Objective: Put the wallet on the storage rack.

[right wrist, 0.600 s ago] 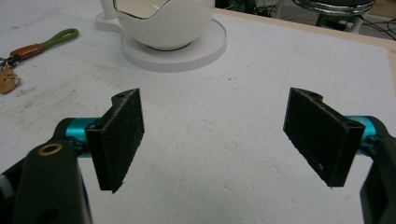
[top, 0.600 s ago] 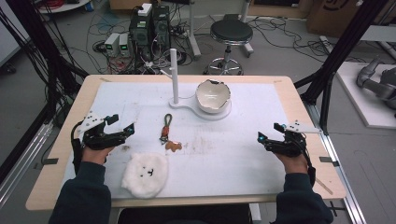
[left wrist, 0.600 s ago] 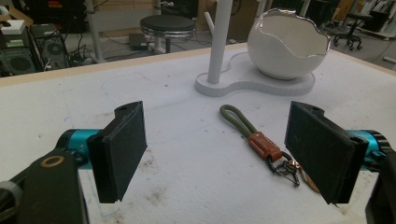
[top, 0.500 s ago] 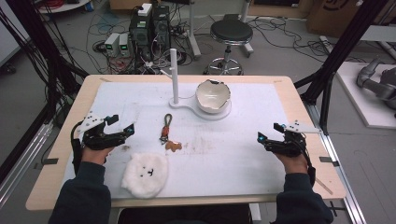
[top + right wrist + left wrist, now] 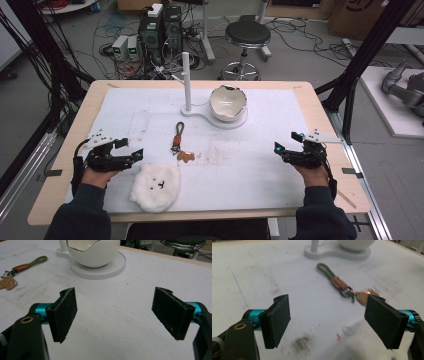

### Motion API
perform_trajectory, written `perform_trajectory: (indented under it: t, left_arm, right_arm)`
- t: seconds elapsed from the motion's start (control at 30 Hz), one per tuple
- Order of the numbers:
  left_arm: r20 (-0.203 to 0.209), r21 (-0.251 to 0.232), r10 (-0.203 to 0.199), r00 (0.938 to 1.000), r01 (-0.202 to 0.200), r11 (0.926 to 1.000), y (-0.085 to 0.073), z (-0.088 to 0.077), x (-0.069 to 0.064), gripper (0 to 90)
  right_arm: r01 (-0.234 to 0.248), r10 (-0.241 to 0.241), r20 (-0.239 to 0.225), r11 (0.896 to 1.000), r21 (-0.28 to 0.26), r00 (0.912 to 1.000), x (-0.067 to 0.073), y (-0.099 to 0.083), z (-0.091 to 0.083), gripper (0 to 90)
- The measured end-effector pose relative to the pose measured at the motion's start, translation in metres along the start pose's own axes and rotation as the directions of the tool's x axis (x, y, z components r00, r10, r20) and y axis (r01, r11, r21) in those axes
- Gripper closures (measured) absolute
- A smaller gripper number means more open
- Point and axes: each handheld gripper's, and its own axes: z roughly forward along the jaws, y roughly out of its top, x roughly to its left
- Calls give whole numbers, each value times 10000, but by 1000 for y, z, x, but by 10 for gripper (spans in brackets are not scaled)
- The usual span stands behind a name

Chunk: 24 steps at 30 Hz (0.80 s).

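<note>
My left gripper [image 5: 134,154] rests at the near left of the white-covered desk [image 5: 260,150], its fingers [image 5: 277,320] spread wide with nothing between them. My right gripper [image 5: 278,148] sits well apart at the near right, its fingers [image 5: 64,315] spread just as wide over bare desk.

The thing nearest my left fingers is the round, fluffy white plush pad with small black face marks [image 5: 155,187], lying flat at the near edge just beside that gripper. I judge it light and soft: it should squash under a pinch and not slip, so I would take it by its rim, where the fingers can close through the pile. Ahead of it lies the olive cord keychain with a brown leather wrap and a copper-coloured animal charm [image 5: 179,143]. That looks light too, but limp and jointed; the stiff leather wrap seems the firmest place to pinch, since the flat charm hugs the desk.

Farther back stands the white jagged-rimmed eggshell-shaped bowl [image 5: 228,102] on a white stand with an upright post [image 5: 187,82]. It looks hard and possibly brittle.

In the left gripper view the plush is only a white blur at the bottom, and my right-hand finger covers part of the charm. The clasp is too small to read. Whether the bowl is fixed to its base I cannot tell.
</note>
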Motion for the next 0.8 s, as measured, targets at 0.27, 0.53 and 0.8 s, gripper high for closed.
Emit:
perform_trajectory:
  t: [0.27, 0.53, 0.8]
  left_arm:
    - [672, 1119, -16, 9977, -60, 9937, -17, 2, -13, 261]
    - [1485, 2659, -152, 9888, -251, 9637, -29, 16, -24, 308]
    - [2039, 2753, -162, 9789, -414, 9605, -27, 17, -26, 572]
  right_arm:
    - [157, -156, -229, 9999, 28, 9996, 6, 3, 3, 207]
    - [266, -263, -359, 9996, 65, 9990, 10, 4, 4, 207]
    - [312, -303, -456, 9993, 199, 9985, 11, 3, 7, 207]
